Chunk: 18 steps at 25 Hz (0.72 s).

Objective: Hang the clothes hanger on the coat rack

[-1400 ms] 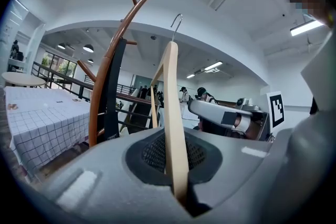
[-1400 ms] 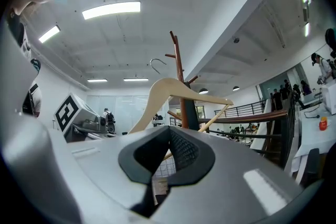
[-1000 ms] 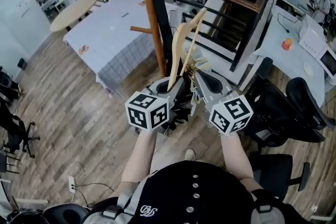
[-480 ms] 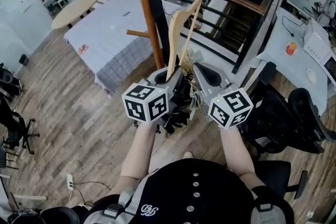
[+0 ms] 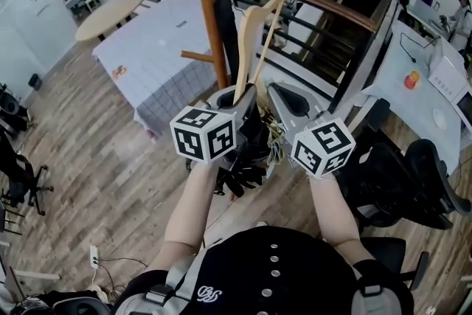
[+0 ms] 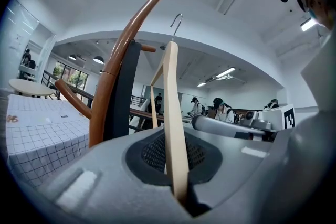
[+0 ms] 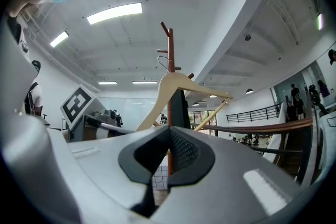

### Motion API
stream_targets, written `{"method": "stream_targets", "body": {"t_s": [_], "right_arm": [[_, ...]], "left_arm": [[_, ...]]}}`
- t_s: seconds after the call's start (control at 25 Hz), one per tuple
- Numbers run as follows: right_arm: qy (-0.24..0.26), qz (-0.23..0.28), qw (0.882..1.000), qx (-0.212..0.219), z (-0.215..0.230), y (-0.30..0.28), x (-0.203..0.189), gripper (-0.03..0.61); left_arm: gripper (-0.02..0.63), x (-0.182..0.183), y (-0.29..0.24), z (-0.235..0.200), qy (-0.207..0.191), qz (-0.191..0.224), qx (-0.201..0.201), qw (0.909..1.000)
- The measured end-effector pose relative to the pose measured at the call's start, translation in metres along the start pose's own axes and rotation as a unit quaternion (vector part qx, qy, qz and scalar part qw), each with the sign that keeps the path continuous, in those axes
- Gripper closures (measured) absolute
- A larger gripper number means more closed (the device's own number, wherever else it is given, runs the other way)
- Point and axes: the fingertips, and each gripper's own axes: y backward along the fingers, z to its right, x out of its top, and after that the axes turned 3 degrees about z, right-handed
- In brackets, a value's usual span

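Currently held stock, three items.

Item one: clothes hanger (image 6: 171, 92), pale wood, metal hook (image 6: 177, 22).
- It is up in the air, gripped by the end of one arm and not yet on the coat rack (image 5: 209, 18).
- In the head view it sits just right of the rack, close to the dark garment (image 5: 225, 29) hanging there. A table under a checked cloth (image 5: 147, 59) stands beyond.
- Its long axis runs away from the person and slants upward from the gripped end, with the hook uppermost, pointing at the ceiling.
- The left gripper view sees it edge-on. The right gripper view sees it side-on, with the far arm and lower bar reaching out to the right.

Item two: left gripper (image 5: 237, 96). Its jaws are closed tight on the near arm of the hanger, with the wood pinched between the dark pads (image 6: 152, 152).

Item three: right gripper (image 7: 166, 147).
- Its jaws stand a narrow slit apart with nothing between them. The coat rack and the checked cloth show through the gap.
- It sits just beside the left gripper. Whether it touches the hanger cannot be told.
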Motion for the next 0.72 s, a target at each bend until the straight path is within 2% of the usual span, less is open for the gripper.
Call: {"method": "stream_targets", "body": {"t_s": [0.44, 0.72], "right_arm": [[0.003, -0.011, 1.0, 0.019, 0.009, -0.02, -0.008, 0.584], [-0.01, -0.013, 1.0, 0.025, 0.014, -0.026, -0.016, 0.584]], "left_arm": [[0.612, 0.002, -0.027, -0.023, 0.035, 0.009, 0.026, 0.999], [0.614, 0.003, -0.035, -0.031, 0.037, 0.002, 0.027, 0.9989]]}}
